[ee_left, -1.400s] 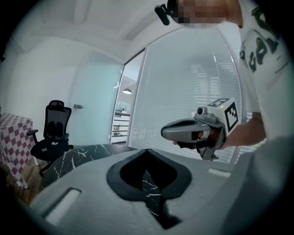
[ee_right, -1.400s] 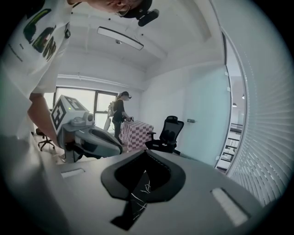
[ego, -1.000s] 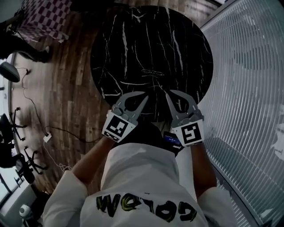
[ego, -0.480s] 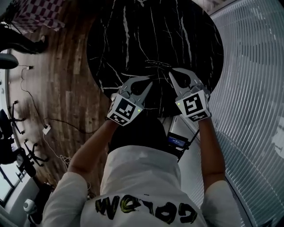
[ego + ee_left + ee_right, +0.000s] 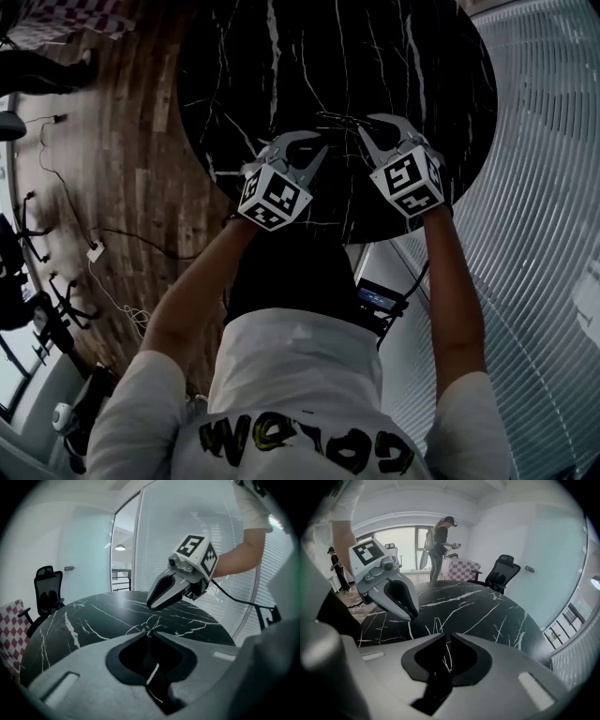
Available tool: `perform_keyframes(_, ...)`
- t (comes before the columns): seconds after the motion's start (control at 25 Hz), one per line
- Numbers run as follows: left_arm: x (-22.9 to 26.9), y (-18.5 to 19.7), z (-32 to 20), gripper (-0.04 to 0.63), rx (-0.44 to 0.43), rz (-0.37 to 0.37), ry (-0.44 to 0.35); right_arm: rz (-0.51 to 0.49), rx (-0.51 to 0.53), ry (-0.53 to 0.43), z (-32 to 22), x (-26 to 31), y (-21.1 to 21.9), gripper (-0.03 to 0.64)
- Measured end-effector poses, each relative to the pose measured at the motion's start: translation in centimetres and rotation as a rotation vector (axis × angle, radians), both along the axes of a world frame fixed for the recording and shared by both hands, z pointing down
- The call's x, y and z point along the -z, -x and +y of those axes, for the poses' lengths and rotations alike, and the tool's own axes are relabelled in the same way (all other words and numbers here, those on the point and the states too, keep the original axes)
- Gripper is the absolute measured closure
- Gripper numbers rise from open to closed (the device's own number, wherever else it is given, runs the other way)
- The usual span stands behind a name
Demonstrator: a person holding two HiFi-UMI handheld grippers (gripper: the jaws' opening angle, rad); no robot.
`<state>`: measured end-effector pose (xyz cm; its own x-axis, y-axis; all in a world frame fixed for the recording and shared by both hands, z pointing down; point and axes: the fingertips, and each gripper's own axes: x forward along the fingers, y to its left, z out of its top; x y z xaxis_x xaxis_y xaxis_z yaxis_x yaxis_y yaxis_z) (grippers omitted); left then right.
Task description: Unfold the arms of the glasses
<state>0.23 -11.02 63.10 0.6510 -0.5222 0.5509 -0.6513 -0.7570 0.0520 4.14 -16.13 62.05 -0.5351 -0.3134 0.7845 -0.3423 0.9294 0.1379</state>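
Well, head view: glasses [image 5: 337, 120] lie on black marble surface [image 5: 281, 56], nearer near edge than far, between tips of both grippers. Left gripper [image 5: 317, 150]: fingers just been opening, now narrow slit, nothing between; left gripper view shows thin wire just past own tips. Right gripper [image 5: 367, 131]: fingers narrow slit too, empty. Right gripper view alone shows person [image 5: 443, 545] standing beyond far edge. Head view alone shows wood floor [image 5: 122, 141].

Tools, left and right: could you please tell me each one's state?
Left tool: jaws have just been opening, slim gap, empty.
Right tool: slim gap, empty.
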Motion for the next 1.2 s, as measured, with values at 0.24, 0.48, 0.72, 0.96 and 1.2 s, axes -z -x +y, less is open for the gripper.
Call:
perform_keyframes(0.24, -3.0, 0.2, -1.2, 0.54, -0.002, -0.054, 0.008, 0.045, 0.05, 0.043, -0.7, -2.8, 0.3, 0.564)
perform_keyframes(0.48, -4.5, -0.1, -1.8, 0.526, -0.034, -0.098, -0.001, 0.07, 0.09, 0.089, -0.6, -4.3, 0.5, 0.555)
perform_keyframes(0.72, -5.3, -0.8, -1.9, 0.525, -0.057, -0.119, -0.004, 0.074, 0.105, 0.106, -0.2, -4.9, 0.6, 0.586)
perform_keyframes(0.96, -5.1, -0.6, -1.7, 0.525, -0.056, -0.127, -0.006, 0.067, 0.102, 0.102, -0.3, -4.8, 0.7, 0.6)
perform_keyframes(1.2, -5.0, -0.9, -0.8, 0.525, -0.055, -0.125, -0.003, 0.063, 0.092, 0.102, -0.2, -4.8, 0.7, 0.601)
